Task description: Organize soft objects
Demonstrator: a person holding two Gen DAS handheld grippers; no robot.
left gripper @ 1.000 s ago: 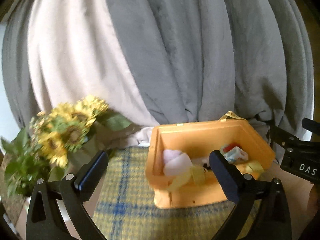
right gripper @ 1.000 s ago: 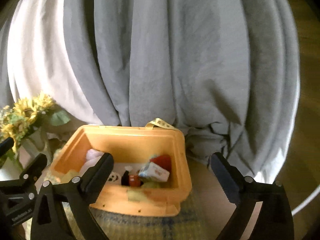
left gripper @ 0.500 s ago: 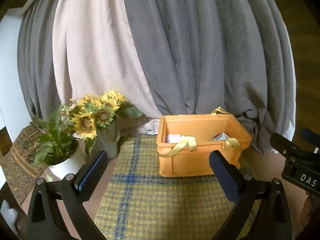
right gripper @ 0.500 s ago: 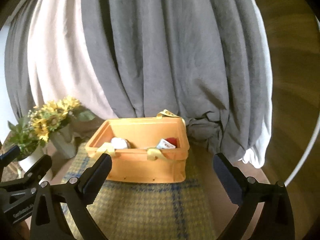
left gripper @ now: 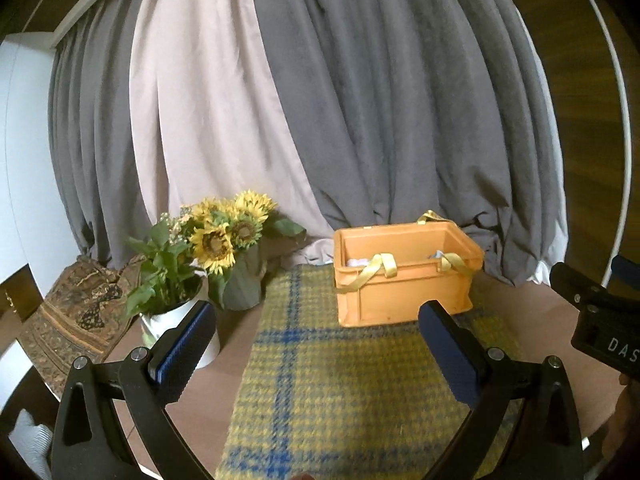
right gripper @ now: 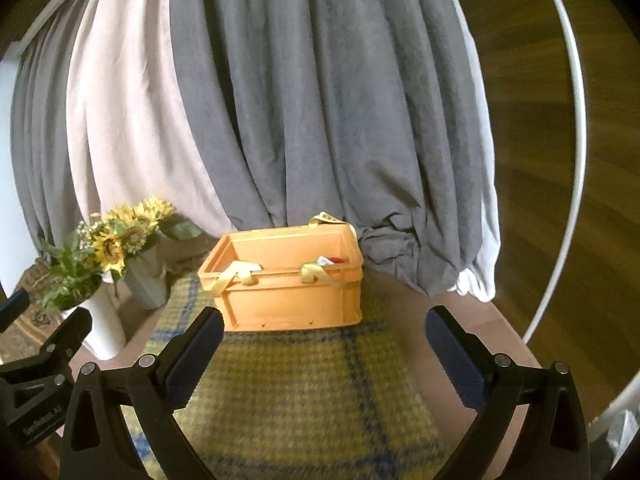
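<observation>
We have both claws spread wide and holding nothing. Left gripper (left gripper: 316, 324) hangs over the yellow-and-blue checked mat (left gripper: 340, 392), right gripper (right gripper: 320, 330) likewise over the mat (right gripper: 304, 396), side by side; each shows at the edge of the other's view.

The orange crate (left gripper: 400, 296) sits at the far end of the mat, well apart from both sets of fingers, right up against the bunched grey curtain (left gripper: 400, 100). Same crate in the right view (right gripper: 288, 300). Yellow ribbon (left gripper: 376, 270) is draped over its near rim in two loops, with another bit over the back rim.

Soft things are inside the crate, mostly hidden by the near wall. We only see tops poking above the rim: something white (right gripper: 251, 266) on the left side, something white and red (right gripper: 334, 260) on the right. Cannot tell what they are.

Left of the mat: sunflowers (left gripper: 224, 232) in a grey wrap, and a leafy plant in a white pot (left gripper: 180, 320) just beside it. A pale curtain panel (left gripper: 192, 120) hangs behind them. Bare brown tabletop (left gripper: 532, 312) runs right of the mat.
</observation>
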